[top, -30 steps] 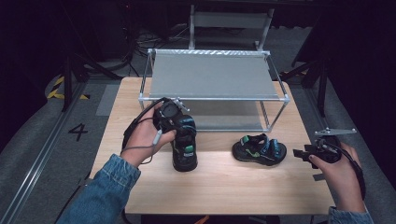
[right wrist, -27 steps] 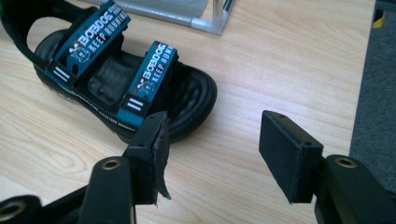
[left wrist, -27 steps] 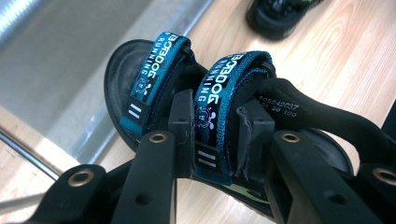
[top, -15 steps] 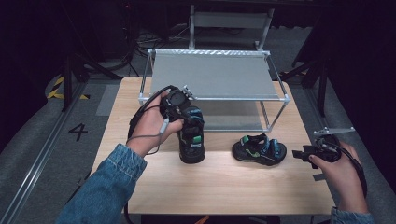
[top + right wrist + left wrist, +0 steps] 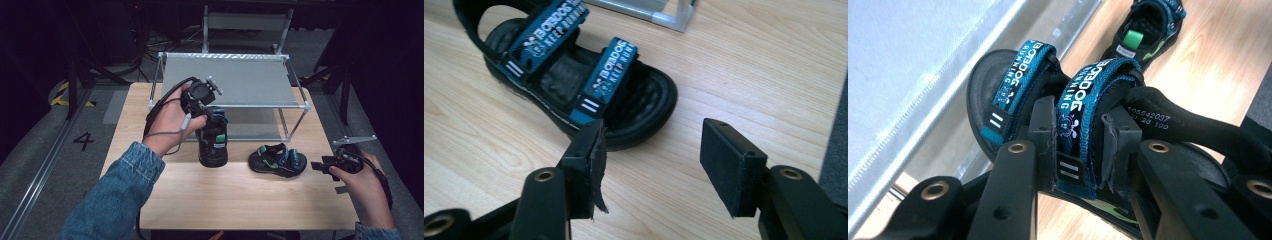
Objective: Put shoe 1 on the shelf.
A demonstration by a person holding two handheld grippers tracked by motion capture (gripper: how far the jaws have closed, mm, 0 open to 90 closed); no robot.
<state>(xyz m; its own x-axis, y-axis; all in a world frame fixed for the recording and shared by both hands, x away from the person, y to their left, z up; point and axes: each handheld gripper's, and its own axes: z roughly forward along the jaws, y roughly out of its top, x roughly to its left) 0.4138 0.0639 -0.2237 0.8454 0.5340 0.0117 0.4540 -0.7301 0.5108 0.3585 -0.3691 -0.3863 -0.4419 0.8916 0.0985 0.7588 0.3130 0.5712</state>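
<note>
From above, I note the left gripper (image 5: 207, 107) holding one sandal (image 5: 213, 142) off the wooden table (image 5: 240, 195), before the metal rack (image 5: 227, 80); the second sandal (image 5: 278, 160) lies flat nearby. Left gripper view: jaws clamped on a blue strap (image 5: 1079, 125). Right gripper view: right gripper (image 5: 651, 165) jaws apart, just short of the flat sandal's toe.

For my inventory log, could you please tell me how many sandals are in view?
2: one sandal hangs clamped by its strap in the left gripper beside the rack; the other sandal lies on the table.
</note>
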